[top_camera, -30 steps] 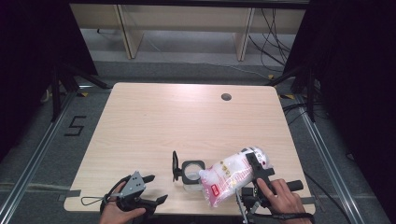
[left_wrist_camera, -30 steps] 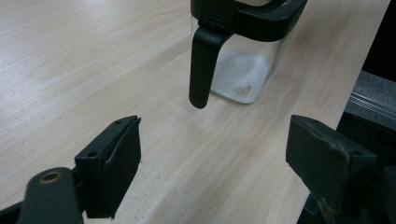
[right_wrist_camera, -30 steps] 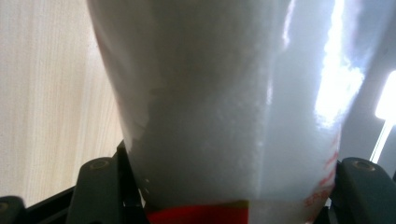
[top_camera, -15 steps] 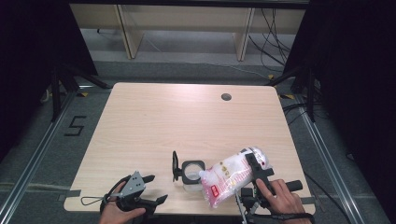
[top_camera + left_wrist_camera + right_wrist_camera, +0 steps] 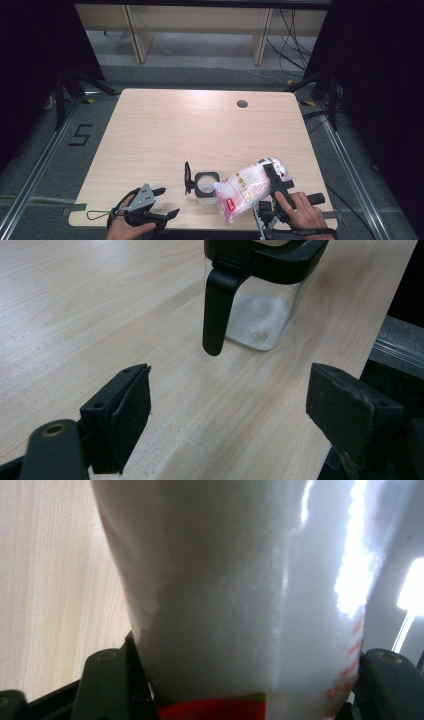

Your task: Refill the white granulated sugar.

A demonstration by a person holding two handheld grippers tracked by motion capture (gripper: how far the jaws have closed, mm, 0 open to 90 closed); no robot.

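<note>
White-powder clear plastic bag (image 5: 245,192) is pinched by right gripper (image 5: 274,184), tilted over black-lidded clear jar (image 5: 204,186); left gripper (image 5: 156,205) rests spread on near-left surface (image 5: 200,130).

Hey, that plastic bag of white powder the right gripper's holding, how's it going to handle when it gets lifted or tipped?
The bag is probably floppy: it sags past the right gripper. It looks packed with fine white grains, so likely heavy for its size, with contents that shift as it tilts. The glossy film may be slippery between the jaws.

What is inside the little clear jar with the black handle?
A thin layer of white powder lies at the bottom of the jar. From above, the bag that the right gripper holds covers part of the jar's opening, so that part stays hidden.
</note>
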